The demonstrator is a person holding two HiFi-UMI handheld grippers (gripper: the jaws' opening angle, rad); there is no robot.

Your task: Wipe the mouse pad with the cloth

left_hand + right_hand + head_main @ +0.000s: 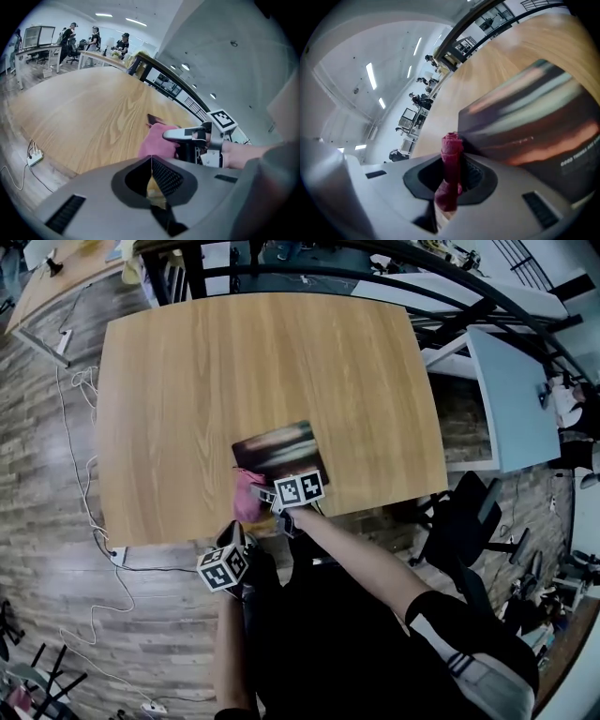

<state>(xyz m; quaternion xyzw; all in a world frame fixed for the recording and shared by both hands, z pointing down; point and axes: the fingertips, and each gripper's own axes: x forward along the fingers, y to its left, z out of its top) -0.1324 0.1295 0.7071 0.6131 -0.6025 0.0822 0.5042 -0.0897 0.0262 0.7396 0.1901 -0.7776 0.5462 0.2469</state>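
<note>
Right gripper (451, 180) — cloth (452, 146) pinched, (seemingly) at pad (534, 122)

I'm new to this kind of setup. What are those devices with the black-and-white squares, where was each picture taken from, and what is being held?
No robot here: a person holds a hand-held two-jaw gripper in each hand, and the black-and-white marker cubes are part of those grippers. One picture comes from a camera on the person's head, looking down. The other two come from cameras riding on each gripper, looking along its jaws.

On the light wooden table lies a dark rectangular mouse pad with a printed picture, close to the near edge. The right gripper is shut on a pink cloth, at the pad's near left corner. The left gripper has its jaws together with nothing between them and sits off the table's near edge.
</note>
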